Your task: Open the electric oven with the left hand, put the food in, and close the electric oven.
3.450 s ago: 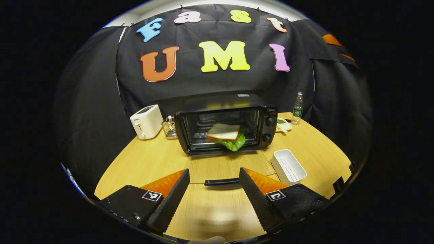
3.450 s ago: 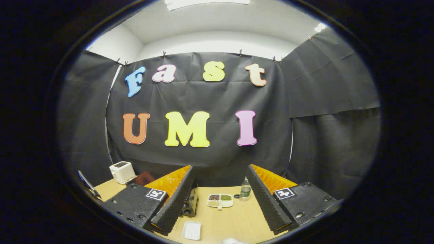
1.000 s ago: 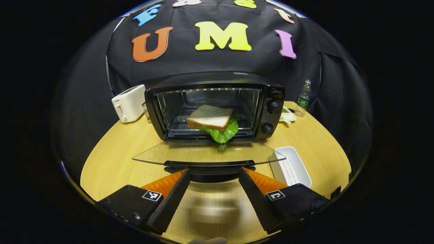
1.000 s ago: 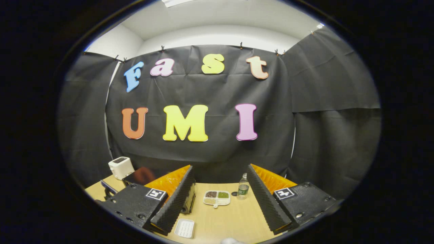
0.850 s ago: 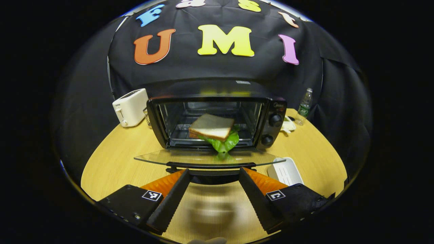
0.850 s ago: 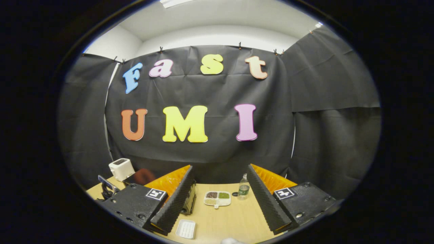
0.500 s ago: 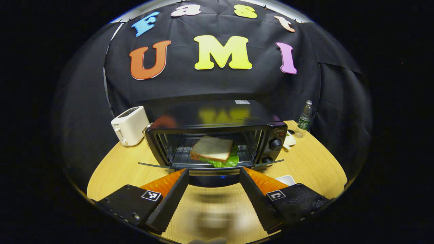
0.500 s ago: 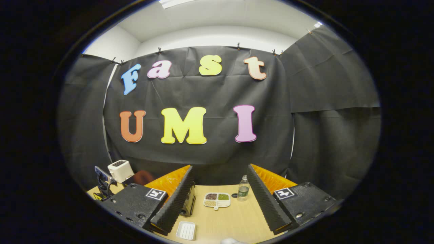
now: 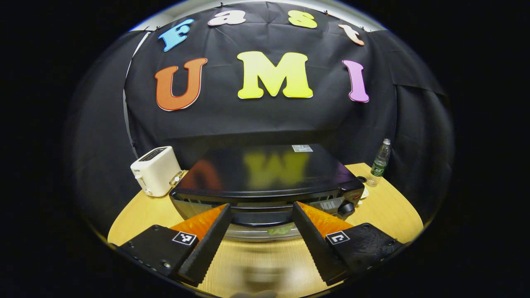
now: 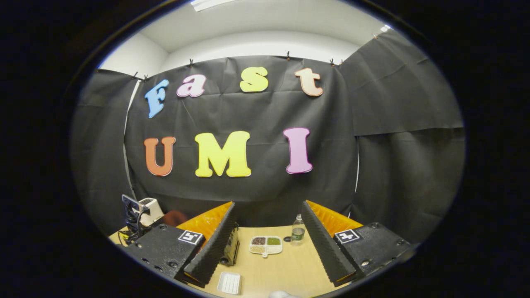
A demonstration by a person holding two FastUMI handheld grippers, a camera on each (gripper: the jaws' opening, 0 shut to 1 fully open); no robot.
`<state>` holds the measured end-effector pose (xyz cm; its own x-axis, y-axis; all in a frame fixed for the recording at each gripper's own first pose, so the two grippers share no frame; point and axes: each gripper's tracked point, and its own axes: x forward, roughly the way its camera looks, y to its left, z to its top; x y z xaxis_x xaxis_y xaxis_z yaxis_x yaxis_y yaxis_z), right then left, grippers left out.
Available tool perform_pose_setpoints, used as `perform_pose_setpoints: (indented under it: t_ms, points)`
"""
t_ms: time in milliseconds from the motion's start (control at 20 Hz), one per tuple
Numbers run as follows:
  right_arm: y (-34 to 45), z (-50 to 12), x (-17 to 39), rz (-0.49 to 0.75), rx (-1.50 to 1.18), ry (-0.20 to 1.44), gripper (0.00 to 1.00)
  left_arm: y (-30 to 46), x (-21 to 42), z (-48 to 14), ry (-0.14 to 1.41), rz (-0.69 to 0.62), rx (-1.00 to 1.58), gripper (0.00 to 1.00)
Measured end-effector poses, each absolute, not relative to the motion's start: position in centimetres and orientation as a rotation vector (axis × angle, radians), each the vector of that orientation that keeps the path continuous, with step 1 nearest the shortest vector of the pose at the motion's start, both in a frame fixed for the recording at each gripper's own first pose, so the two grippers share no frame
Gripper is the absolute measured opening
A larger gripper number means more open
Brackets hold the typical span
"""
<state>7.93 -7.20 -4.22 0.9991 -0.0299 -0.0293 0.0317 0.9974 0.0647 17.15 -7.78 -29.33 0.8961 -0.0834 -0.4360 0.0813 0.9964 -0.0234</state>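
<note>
The black electric oven [image 9: 265,169] sits at mid-table, seen from above its front. Its glass door [image 9: 256,235] is swung up almost against the front, and the dark door handle [image 9: 261,218] lies between the fingers of my left gripper [image 9: 261,205], which is open and does not squeeze it. A scrap of green lettuce [image 9: 279,229] shows through the glass; the rest of the sandwich is hidden. My right gripper [image 10: 268,203] hangs open and empty above the table's right part, with the oven's right corner [image 10: 232,248] just beyond its left finger.
A white toaster [image 9: 155,169] stands left of the oven, and a water bottle [image 9: 380,162] at the back right. Below the right gripper lie a white tray [image 10: 229,282] and a divided dish [image 10: 265,244] of seasonings. The wooden table [image 9: 385,211] ends close in front.
The oven door has swung up from lying flat to almost shut, and my left gripper has risen with its handle. The sandwich has gone out of sight. The right gripper has barely moved.
</note>
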Motion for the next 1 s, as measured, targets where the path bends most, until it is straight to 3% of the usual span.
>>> perform_pose_setpoints:
  t_ms: [350,1000]
  points:
    - [-7.2,-4.3,8.2,-0.035,0.069,0.036,0.95,-7.3,16.8,-29.1,0.452,-0.074,0.01,0.98]
    - [-2.9,0.0,7.1,0.009,0.035,-0.034,0.95,-2.9,9.6,-10.0,0.176,-0.056,-0.037,0.97]
